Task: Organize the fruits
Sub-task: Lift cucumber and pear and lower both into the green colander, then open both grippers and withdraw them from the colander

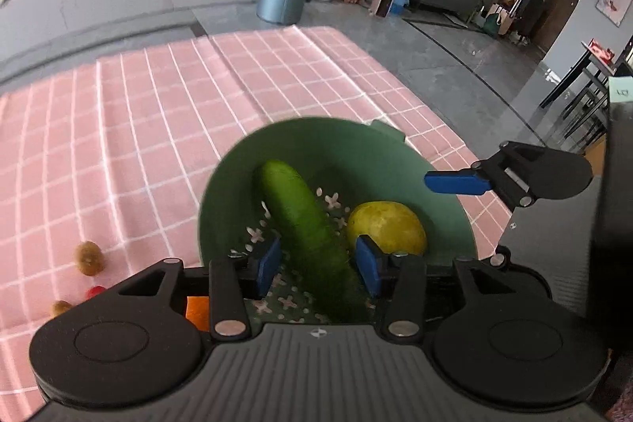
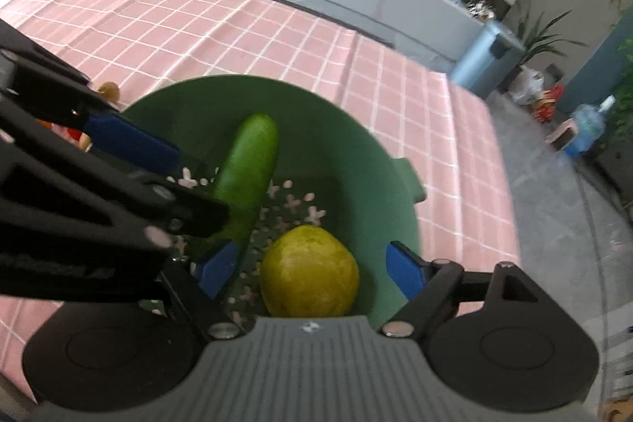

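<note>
My left fingers point(image 1: 318, 269) straddle the cucumber point(image 1: 306, 236) unclenched, its length running away from me; right fingers point(image 2: 312, 269) gape around the guava point(image 2: 310, 271).

No readable text, label, brand or number anywhere; only a small unreadable mark on a pale green card point(image 1: 622, 90) at the far right.

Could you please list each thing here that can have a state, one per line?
Left gripper: open, pads either side of the cucumber, not pressing.
Right gripper: open around the yellow fruit.
Cucumber: lying in the bowl.
Yellow fruit: resting in the bowl.
Green bowl: upright on the cloth.
Kiwis: loose on the cloth.
</note>
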The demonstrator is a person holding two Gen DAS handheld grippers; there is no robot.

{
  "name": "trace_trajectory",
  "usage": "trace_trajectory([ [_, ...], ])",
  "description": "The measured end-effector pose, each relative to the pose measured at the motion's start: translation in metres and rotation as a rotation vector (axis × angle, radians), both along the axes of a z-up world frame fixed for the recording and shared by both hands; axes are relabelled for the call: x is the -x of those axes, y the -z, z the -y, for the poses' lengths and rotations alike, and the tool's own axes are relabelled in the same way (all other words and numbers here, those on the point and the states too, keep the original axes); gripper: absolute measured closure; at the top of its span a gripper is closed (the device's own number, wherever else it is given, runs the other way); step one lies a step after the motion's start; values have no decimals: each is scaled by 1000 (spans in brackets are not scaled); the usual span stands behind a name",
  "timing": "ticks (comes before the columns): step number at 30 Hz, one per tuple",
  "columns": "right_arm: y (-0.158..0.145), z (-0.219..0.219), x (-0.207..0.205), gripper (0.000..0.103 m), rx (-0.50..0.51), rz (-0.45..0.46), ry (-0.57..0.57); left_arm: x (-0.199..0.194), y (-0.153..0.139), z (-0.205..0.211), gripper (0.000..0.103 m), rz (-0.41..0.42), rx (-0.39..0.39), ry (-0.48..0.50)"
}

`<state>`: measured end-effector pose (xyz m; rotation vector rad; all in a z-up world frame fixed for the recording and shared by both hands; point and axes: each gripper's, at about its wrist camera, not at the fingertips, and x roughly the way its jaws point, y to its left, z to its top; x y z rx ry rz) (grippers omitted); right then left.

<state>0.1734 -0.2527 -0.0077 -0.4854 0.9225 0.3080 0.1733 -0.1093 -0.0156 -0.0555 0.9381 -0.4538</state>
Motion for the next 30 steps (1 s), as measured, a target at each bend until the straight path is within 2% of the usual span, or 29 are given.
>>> trace_trajectory([
  [4, -11, 1, 12, 23, 15, 44, 36, 19, -17, -5, 49, 53, -7, 9],
  [9, -25, 0, 36, 21, 29, 145, 121, 40, -40, -20, 48, 116, 5, -14],
  [19, -50, -13, 88, 18, -215, 244, 262, 81, -63, -47, 48, 177, -36, 3],
  [28, -57, -41, 128, 18, -365, 273, 295, 107, -62, -77, 48, 218, -162, -17],
  [30, -56, -48, 133, 19, -390, 265, 295, 110, -60, -87, 48, 214, -163, -28],
])
